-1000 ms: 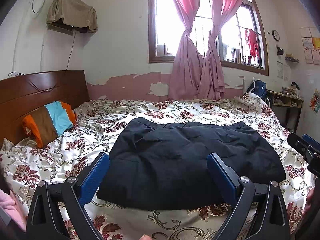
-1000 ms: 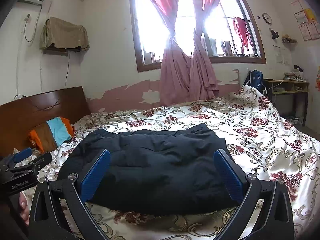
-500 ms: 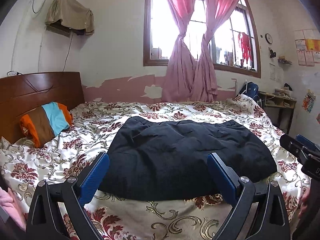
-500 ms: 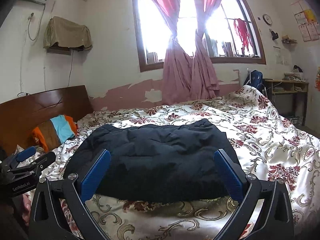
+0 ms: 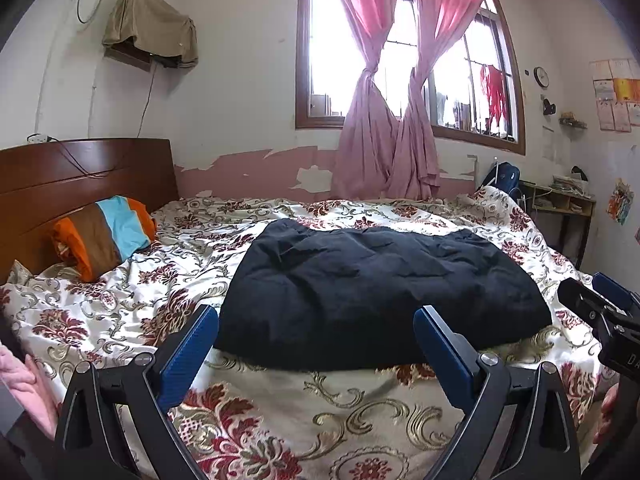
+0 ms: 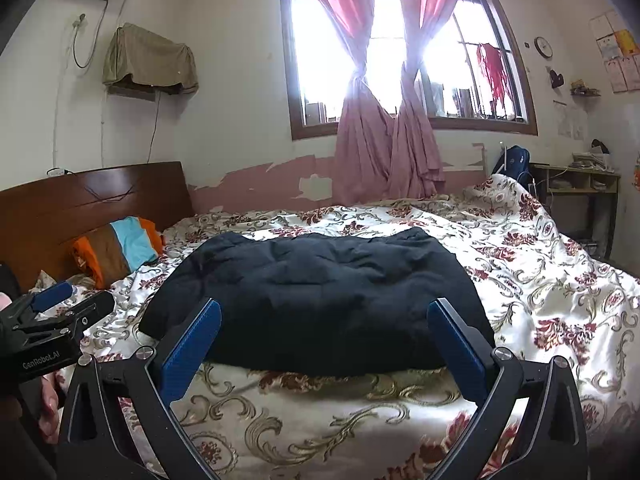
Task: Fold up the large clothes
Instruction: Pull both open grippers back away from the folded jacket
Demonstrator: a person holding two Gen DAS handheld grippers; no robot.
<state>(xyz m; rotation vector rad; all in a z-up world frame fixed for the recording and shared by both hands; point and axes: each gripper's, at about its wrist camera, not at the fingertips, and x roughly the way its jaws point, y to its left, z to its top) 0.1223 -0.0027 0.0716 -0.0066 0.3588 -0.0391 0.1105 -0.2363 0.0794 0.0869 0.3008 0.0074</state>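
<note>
Both hand-held grippers have drawn back from the bed over the last second: the dark folded garment point(image 5: 376, 292) now sits higher and smaller in each view, with a wider band of the floral bedspread point(image 5: 320, 412) showing in front of it. The left hand-held gripper point(image 5: 316, 344) hangs with its blue pads spread wide and nothing between them; the right hand-held gripper point(image 6: 324, 340) is spread the same way, likewise empty. Neither touches the cloth.

That garment, a puffy navy or black piece, lies mid-frame on the bed as a compact rectangular bundle, its edges tucked under and its near edge roughly square to the bed's front. Off at the left of the frame a striped pillow point(image 5: 104, 236) rests against the wooden headboard point(image 5: 80, 176), well clear of it.

To my eye the folding looks finished, or nearly so: the pull-back reads as letting go and stepping away rather than lining up another fold.
</note>
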